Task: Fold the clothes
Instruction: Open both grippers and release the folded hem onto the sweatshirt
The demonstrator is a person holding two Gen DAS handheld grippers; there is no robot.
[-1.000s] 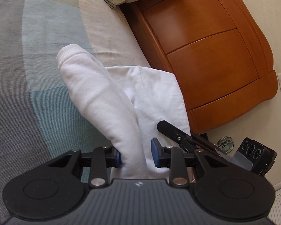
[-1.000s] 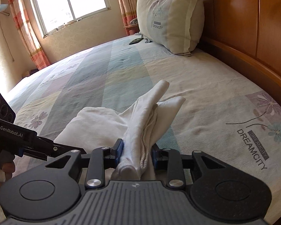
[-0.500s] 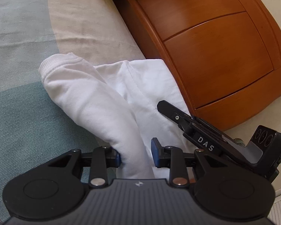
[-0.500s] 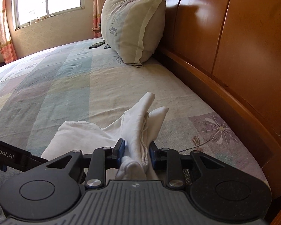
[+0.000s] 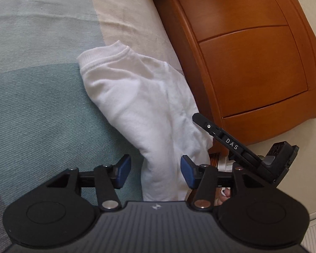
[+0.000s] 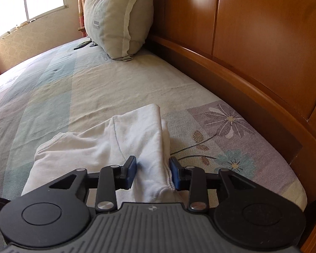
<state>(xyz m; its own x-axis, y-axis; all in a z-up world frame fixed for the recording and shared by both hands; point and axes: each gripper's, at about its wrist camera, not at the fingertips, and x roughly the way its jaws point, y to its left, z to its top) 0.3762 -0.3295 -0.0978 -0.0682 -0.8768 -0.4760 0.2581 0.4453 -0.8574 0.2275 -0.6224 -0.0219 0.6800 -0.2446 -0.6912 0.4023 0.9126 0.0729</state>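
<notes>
Left wrist: white garment [image 5: 145, 109] lies between parted jaws.

1 white garment [image 6: 107, 147], 1 pillow [image 6: 118, 19], 2 grippers [image 5: 153, 174] [image 6: 151, 174]

The black two-finger right gripper with blue pads [image 6: 151, 174] has its jaws spread, a fold of the white cotton garment [image 6: 120, 145] lying loose between them on the pastel patchwork bedsheet [image 6: 107, 84]. A beige upright pillow [image 6: 118, 19] leans against the orange-brown wooden headboard [image 6: 252, 38]; a bright window [image 6: 25, 4] stands far left.
</notes>
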